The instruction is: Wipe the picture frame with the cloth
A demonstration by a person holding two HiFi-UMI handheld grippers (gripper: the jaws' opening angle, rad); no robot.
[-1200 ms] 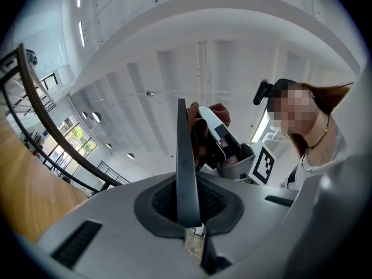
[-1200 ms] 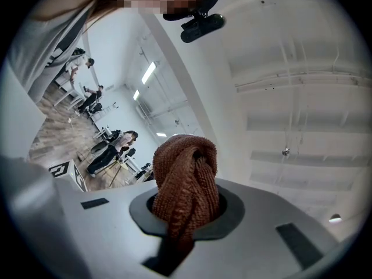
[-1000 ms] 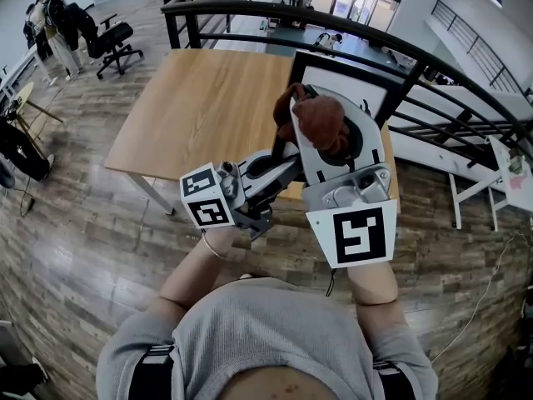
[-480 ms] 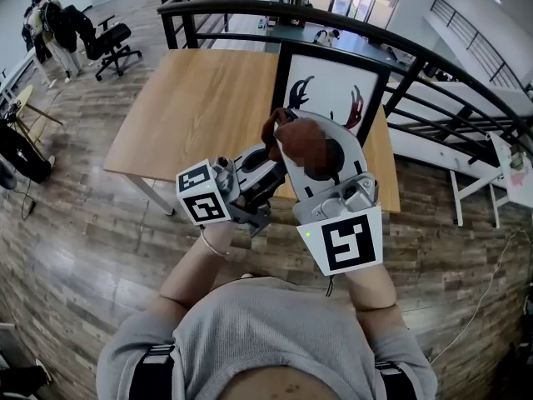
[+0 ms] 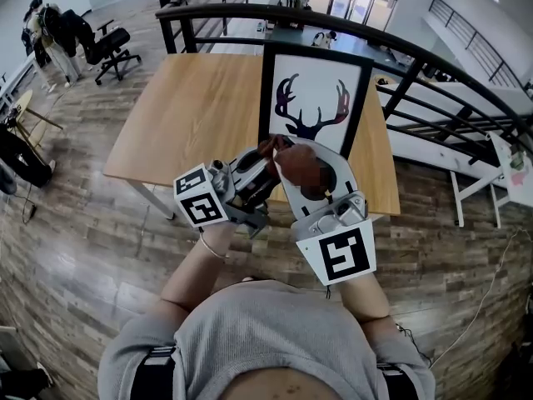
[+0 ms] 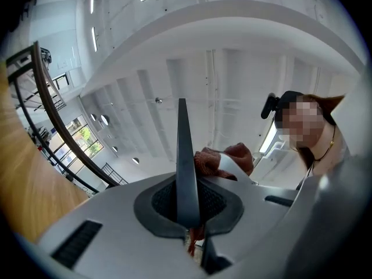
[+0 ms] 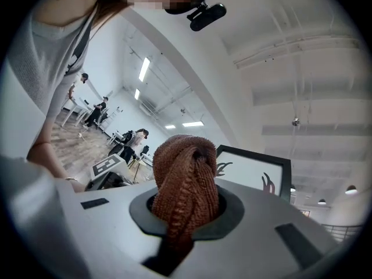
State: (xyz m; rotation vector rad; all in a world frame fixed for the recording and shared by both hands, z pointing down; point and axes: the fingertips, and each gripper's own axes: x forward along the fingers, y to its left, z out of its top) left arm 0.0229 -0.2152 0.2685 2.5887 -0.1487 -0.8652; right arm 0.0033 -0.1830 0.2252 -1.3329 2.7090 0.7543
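The picture frame (image 5: pixel 312 98), black-edged with a deer-antler print, stands upright on the wooden table (image 5: pixel 191 115). In the right gripper view its corner (image 7: pixel 256 176) shows behind the cloth. My right gripper (image 5: pixel 300 173) is held in front of the frame's lower edge, shut on a bunched brown knitted cloth (image 5: pixel 291 158) that bulges out of its jaws (image 7: pixel 185 185). My left gripper (image 5: pixel 265 163) sits close on its left with the jaws pressed together (image 6: pixel 181 106). A thin reddish strip of the cloth shows pinched at their base, and the cloth's bulk (image 6: pixel 224 158) lies just beyond.
A black metal railing (image 5: pixel 250 11) curves behind the table. At the far left of the wood floor are an office chair (image 5: pixel 112 44) and people standing (image 5: pixel 42 23). The table's near edge lies just under the grippers.
Both grippers have come down and toward me with the cloth. The antler print, hidden behind the right gripper before, now shows in full above them.
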